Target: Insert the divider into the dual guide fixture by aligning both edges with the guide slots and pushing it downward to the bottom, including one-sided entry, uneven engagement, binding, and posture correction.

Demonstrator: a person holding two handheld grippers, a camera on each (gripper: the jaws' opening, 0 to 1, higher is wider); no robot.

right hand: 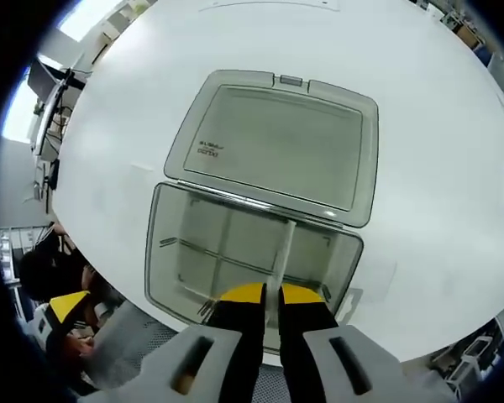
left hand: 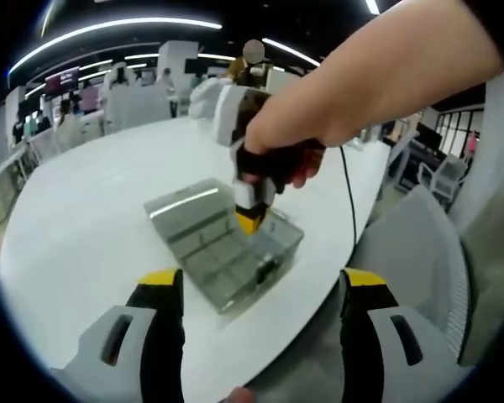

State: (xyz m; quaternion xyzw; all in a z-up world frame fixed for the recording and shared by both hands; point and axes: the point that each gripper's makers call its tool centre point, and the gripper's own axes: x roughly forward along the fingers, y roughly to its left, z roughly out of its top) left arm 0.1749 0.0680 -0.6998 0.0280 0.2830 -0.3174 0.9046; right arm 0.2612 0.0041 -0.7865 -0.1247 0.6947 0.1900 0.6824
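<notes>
- Right gripper view: the right gripper (right hand: 271, 295) is pointing down into the box (right hand: 172, 277), its yellow-tipped jaws pressing nearly together and pinching the near end of the divider (right hand: 284, 252).
- The divider is standing on edge across the box's right part, running from the jaws toward the hinge side; whether it is seated in the slots I cannot tell.
- Other thin partitions are crossing the tray to the left.
- Beyond the tray, the lid (right hand: 277, 143) is lying open and flat on the table (right hand: 420, 101).
- Left gripper view: the left gripper (left hand: 260, 290) is hovering off the table's edge with its jaws spread wide, gripping nothing.
- Farther on, the box (left hand: 227, 243) is sitting near the table (left hand: 84, 201) edge, and a hand (left hand: 286, 138) is holding the right gripper (left hand: 249, 220) down into it.
- A chair (left hand: 420, 243) is standing to the right.
</notes>
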